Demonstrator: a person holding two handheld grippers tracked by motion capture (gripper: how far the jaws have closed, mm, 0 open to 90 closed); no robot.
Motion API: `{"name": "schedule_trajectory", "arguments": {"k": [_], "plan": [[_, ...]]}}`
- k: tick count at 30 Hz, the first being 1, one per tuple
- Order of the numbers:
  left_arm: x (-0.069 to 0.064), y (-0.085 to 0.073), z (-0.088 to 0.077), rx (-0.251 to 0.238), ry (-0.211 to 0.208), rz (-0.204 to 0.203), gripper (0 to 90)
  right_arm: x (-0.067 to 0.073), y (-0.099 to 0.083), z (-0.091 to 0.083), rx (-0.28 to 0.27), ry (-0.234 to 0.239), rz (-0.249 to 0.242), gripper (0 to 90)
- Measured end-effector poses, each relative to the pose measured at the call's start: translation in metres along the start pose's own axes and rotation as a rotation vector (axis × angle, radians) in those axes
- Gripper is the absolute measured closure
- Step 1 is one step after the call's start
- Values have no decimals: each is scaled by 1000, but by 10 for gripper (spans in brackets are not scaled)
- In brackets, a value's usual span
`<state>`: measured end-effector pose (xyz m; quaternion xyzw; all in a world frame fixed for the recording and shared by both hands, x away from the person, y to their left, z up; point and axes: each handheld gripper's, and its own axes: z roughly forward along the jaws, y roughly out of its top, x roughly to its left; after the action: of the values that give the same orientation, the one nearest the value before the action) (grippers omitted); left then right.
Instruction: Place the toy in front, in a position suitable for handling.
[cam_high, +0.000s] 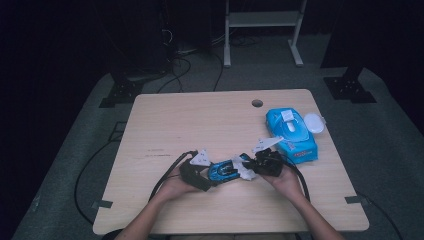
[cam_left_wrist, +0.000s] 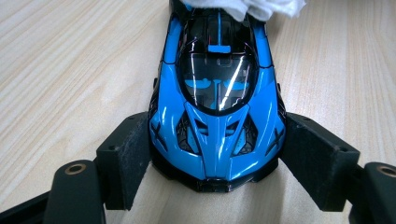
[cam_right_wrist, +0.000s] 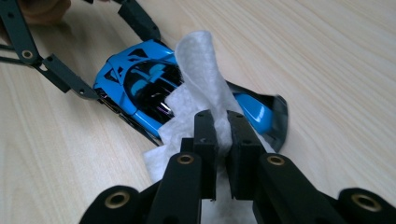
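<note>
Spreading across most of the high view, one light wooden table (cam_high: 200, 120) carries everything, with a single round cable hole (cam_high: 257, 103) near its far edge. Next in size is one blue pack of wet wipes (cam_high: 292, 134) lying toward the table's far right corner, its white lid (cam_high: 314, 122) flipped open to the side; it sits well apart from the work, just beyond the right gripper (cam_high: 255, 165), and blocks nothing. Smaller again is the one blue toy car (cam_left_wrist: 217, 98), resting on the tabletop near the person's edge, between the two grippers. The left gripper (cam_high: 212, 176) clamps the car's nose: in the left gripper view its two black pads (cam_left_wrist: 125, 156) press against both front flanks. The right gripper (cam_right_wrist: 223, 140) has its jaws drawn narrow, pinching one white wipe (cam_right_wrist: 201, 74), which drapes over the car's rear half and roof, hiding part of the bodywork and trailing down onto the wood beside it. In the left gripper view the same wipe (cam_left_wrist: 247, 7) covers the car's tail. Two hands, two grippers, two trailing black cables (cam_high: 167, 175); the cables run off the near edge, clear of the car. Beyond the table stand dark stand feet and a white frame on the grey floor.
</note>
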<state>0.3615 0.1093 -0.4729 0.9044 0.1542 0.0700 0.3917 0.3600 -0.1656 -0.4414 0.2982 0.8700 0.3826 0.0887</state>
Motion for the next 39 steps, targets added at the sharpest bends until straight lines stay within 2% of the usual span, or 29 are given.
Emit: {"name": "schedule_trajectory", "arguments": {"k": [4,6,7,8,9,11,14,15,17,20,25,33,39], "plan": [[1,0,-1,3,-10,-10,253,6,1,2,22,-16,-46,830],[8,-2,-5,-27,-61,-75,249,3,0,1,22,-2,-31,830],[8,-2,-5,-27,-61,-75,252,3,0,1,22,-2,-31,830],[14,-3,-9,-64,-92,-128,252,-2,-2,0,9,31,3,830],[14,-3,-9,-64,-92,-128,252,-2,-2,0,9,31,3,830],[18,-3,-10,-82,-98,-169,252,-4,-3,1,9,51,30,830],[23,-5,-5,-74,-115,-218,254,-3,-3,2,17,50,5,833],[23,-5,-5,-74,-115,-218,253,-3,-3,2,17,50,5,833],[24,-5,-3,-81,-127,-243,253,-3,-5,2,14,51,-3,836],[25,-5,-3,-80,-127,-266,260,-2,-10,1,-15,50,-14,840],[27,-7,-1,-84,-128,-292,260,0,-13,0,-27,49,-35,843],[27,-7,0,-66,-115,-287,268,2,-19,-3,-46,49,-48,845],[24,-5,1,-69,-137,-284,271,5,-24,-6,-58,50,-56,846]]}}
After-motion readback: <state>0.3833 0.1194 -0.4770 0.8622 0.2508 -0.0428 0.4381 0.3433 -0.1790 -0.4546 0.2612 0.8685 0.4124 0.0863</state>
